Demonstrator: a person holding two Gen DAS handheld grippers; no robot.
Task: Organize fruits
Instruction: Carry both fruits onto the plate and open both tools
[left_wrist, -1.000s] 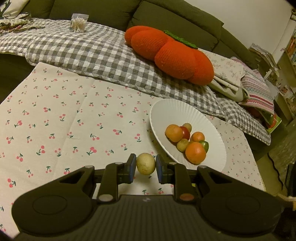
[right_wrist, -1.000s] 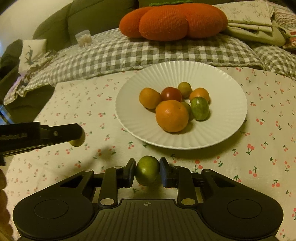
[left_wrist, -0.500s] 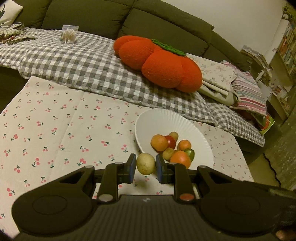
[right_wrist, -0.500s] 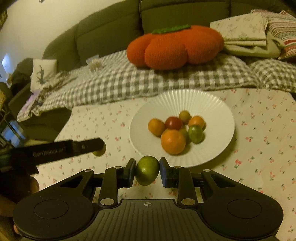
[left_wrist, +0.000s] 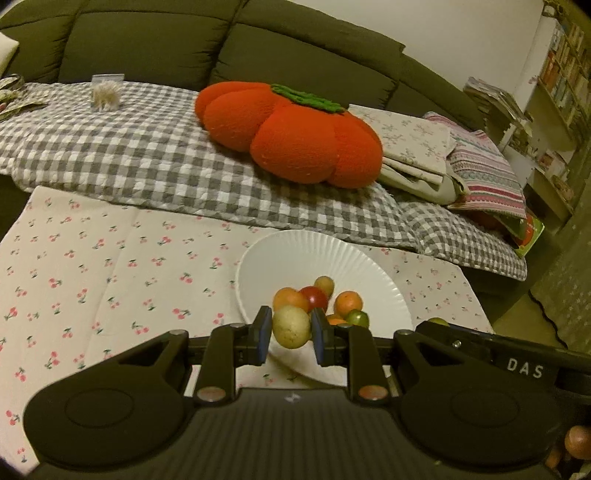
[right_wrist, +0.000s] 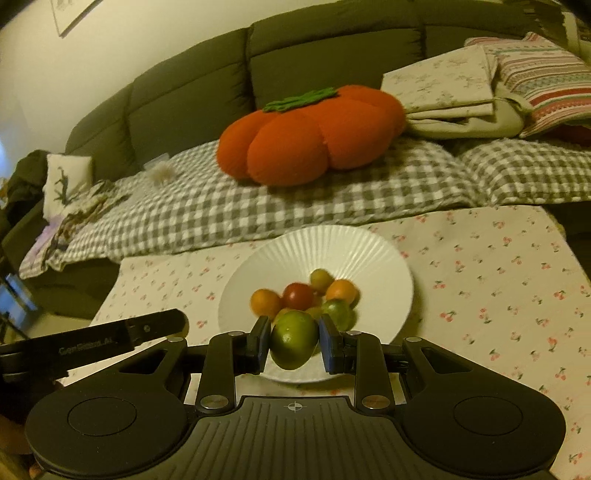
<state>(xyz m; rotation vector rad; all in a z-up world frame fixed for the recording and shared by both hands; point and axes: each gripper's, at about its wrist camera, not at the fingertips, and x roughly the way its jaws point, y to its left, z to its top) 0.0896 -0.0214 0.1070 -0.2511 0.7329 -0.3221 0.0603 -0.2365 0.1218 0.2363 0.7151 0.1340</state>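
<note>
Behind, cherry-print tablecloth meets a sofa (checked blanket).

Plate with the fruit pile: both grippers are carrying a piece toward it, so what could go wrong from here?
1. The left gripper holds a yellow fruit and the right gripper a green fruit; both face the same white plate, so the tools could collide above it.
2. The fruit pile is bunched together; a dropped piece might knock others rolling.
3. Both fruits are round and pinched only at the sides, so they could slip.
</note>
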